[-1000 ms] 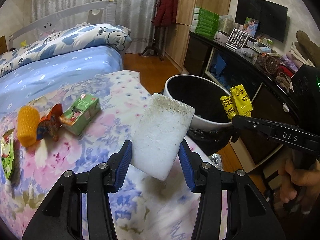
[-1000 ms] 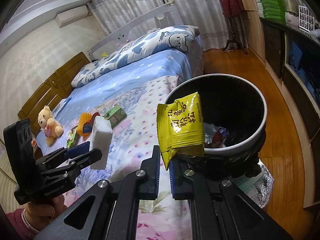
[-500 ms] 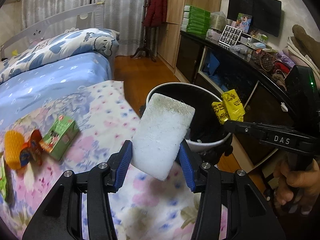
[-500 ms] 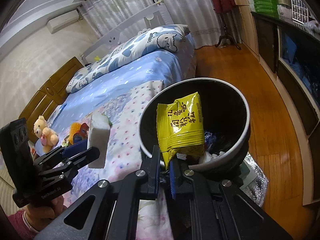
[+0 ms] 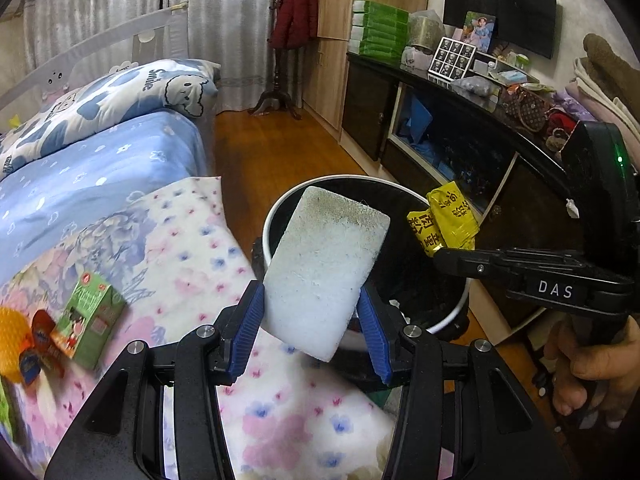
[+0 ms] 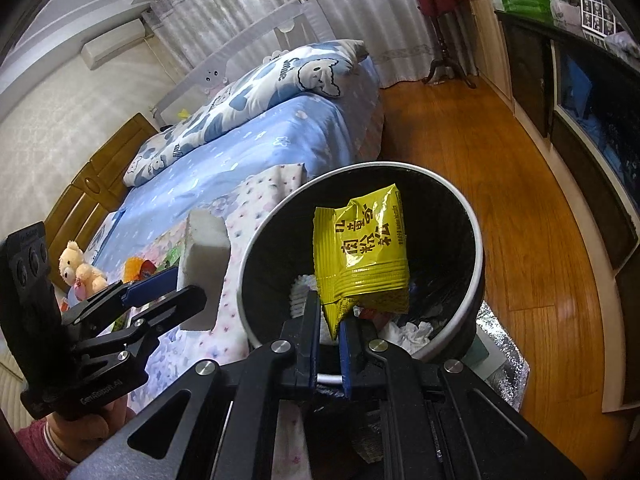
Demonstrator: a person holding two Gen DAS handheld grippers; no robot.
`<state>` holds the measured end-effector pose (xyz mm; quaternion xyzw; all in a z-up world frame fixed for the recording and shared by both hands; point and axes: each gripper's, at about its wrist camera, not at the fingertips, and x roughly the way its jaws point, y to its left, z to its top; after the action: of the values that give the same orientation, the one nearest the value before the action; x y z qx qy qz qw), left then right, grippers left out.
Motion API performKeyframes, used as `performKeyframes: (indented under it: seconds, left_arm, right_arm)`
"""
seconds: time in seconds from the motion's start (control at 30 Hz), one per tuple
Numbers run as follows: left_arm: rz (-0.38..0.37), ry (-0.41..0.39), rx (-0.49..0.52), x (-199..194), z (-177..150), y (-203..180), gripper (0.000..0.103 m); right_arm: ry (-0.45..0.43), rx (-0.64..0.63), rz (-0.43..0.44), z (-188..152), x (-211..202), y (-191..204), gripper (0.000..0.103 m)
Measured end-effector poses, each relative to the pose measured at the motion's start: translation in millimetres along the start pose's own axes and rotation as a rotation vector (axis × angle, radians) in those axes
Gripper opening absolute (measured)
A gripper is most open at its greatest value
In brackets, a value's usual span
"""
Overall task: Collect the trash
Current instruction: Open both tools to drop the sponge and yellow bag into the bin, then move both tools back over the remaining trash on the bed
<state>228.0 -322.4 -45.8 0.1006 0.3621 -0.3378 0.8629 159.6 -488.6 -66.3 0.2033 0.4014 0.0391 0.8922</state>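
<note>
Above bin (image 6: 474, 240) rim: right gripper (image 6: 330, 330) clamping packet (image 6: 362, 256), left gripper (image 5: 312, 320) clamping foam (image 5: 324, 272), seemingly clear.

Brightness: even indoor light, rather dim and cool, dark inside the bin (image 6: 460, 216).
Source: cannot tell; the curtains (image 5: 224, 20) glow only faintly.
Glare: a bright sheen on the wooden floor (image 6: 568, 300) at the right edge of the right wrist view.
Shadows: soft, no hard edges on the bed (image 5: 100, 176).
Blur: wrappers at the bed's left edge smear slightly.
Distortion: strong fisheye bending; black vignette in every corner.
</note>
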Motion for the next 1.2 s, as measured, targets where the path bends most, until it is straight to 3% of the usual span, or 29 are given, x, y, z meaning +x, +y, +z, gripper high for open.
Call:
performKeyframes:
  seconds: [0.5,0.7,0.8,0.9,1.0,1.2]
  left_arm:
    - [-0.008,0.029,0.001,25,13,-6,0.050]
    - [-0.017,0.039,-0.004,28,13,-7,0.057]
    - [-0.021,0.047,-0.015,29,12,-6,0.066]
    - [-0.011,0.053,-0.035,29,9,-2,0.074]
    - [-0.010,0.057,-0.056,29,6,2,0.074]
    - [-0.001,0.040,-0.106,14,-12,15,0.074]
  right_arm:
    - [0.024,0.037,-0.002,6,11,-15,0.008]
    - [0.036,0.057,-0.011,11,17,-21,0.014]
    - [0.035,0.076,-0.014,11,16,-26,0.015]
    - [0.026,0.092,-0.018,10,13,-29,0.025]
    - [0.020,0.102,-0.017,10,12,-30,0.045]
    - [-0.001,0.105,-0.026,6,7,-26,0.047]
